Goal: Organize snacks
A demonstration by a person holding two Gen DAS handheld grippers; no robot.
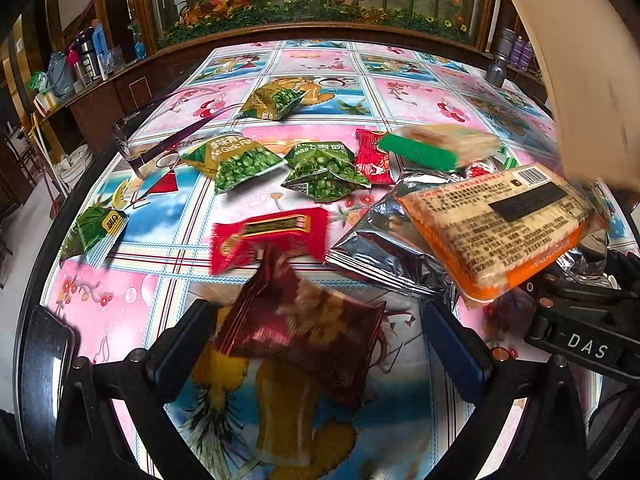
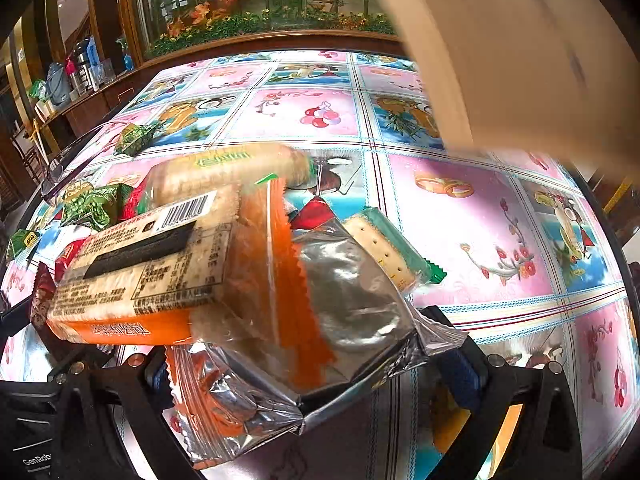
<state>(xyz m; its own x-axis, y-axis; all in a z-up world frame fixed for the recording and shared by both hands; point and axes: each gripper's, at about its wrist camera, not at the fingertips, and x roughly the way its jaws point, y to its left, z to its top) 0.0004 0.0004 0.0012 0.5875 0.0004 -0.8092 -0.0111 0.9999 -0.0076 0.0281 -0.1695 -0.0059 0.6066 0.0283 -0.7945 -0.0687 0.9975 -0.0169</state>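
Observation:
Snack packets lie scattered on a round table with a pink and blue patterned cloth (image 1: pixel 320 60). My left gripper (image 1: pixel 316 352) is open, and a blurred dark red packet (image 1: pixel 312 332) sits between its fingers. My right gripper (image 2: pixel 308 372) is open too; a crumpled silver bag (image 2: pixel 352 308) lies between its fingers. An orange cracker pack (image 2: pixel 140 276) rests tilted on that bag, label up. The orange pack (image 1: pixel 500 232) and the right gripper (image 1: pixel 560 296) also show at the right of the left wrist view. A green cracker pack (image 1: pixel 436 146) is blurred behind.
Several green pea packets (image 1: pixel 244 164) and red packets (image 1: pixel 272 232) lie mid-table. Purple-framed glasses (image 1: pixel 160 136) lie at the left. A dark flat object (image 1: pixel 44 360) sits at the near-left rim. A blurred beige object (image 2: pixel 500 60) fills the upper right. A wooden planter ledge (image 1: pixel 320 32) runs behind.

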